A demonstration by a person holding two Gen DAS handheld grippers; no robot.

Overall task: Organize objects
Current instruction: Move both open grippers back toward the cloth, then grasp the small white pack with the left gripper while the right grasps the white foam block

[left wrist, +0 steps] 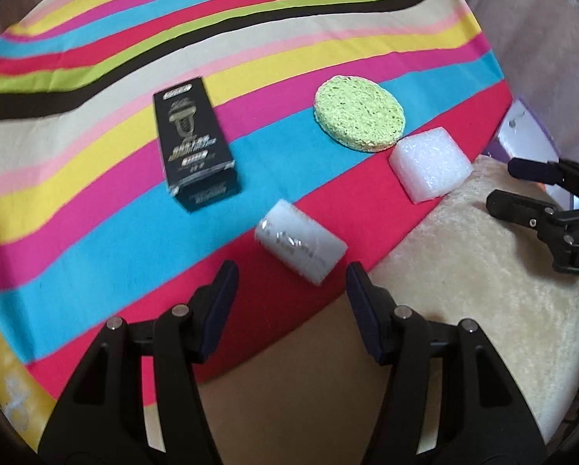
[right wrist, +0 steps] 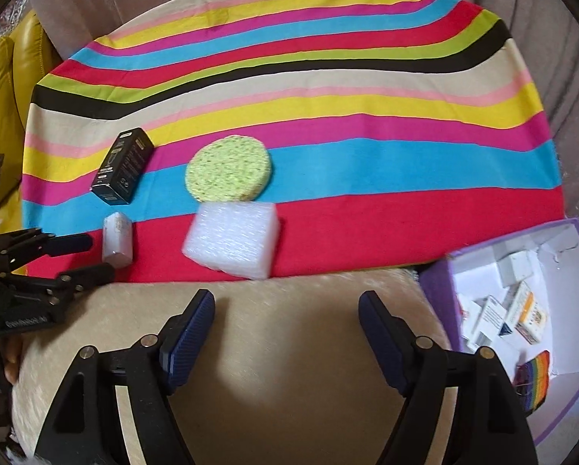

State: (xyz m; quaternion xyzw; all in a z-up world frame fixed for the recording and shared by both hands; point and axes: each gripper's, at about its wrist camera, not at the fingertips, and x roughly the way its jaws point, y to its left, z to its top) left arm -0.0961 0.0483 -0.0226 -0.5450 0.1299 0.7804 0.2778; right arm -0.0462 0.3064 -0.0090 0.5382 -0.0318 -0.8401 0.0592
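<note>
On the striped cloth (left wrist: 95,201) lie a black box (left wrist: 192,139), a round green sponge (left wrist: 359,114), a white foam block (left wrist: 429,164) and a small white wrapped box (left wrist: 299,246). My left gripper (left wrist: 291,283) is open, its fingers just short of the small white box. My right gripper (right wrist: 285,310) is open and empty over a cream furry cushion (right wrist: 289,348), just short of the foam block (right wrist: 233,240). The right view also shows the sponge (right wrist: 229,174), black box (right wrist: 123,166), small white box (right wrist: 117,242) and left gripper (right wrist: 84,257).
A purple-edged open box (right wrist: 440,290) holding several small cartons stands at the right, beside the cushion. A yellow leather seat (right wrist: 2,89) is at the left. Grey upholstery lies behind the cloth. The right gripper shows in the left view (left wrist: 510,186).
</note>
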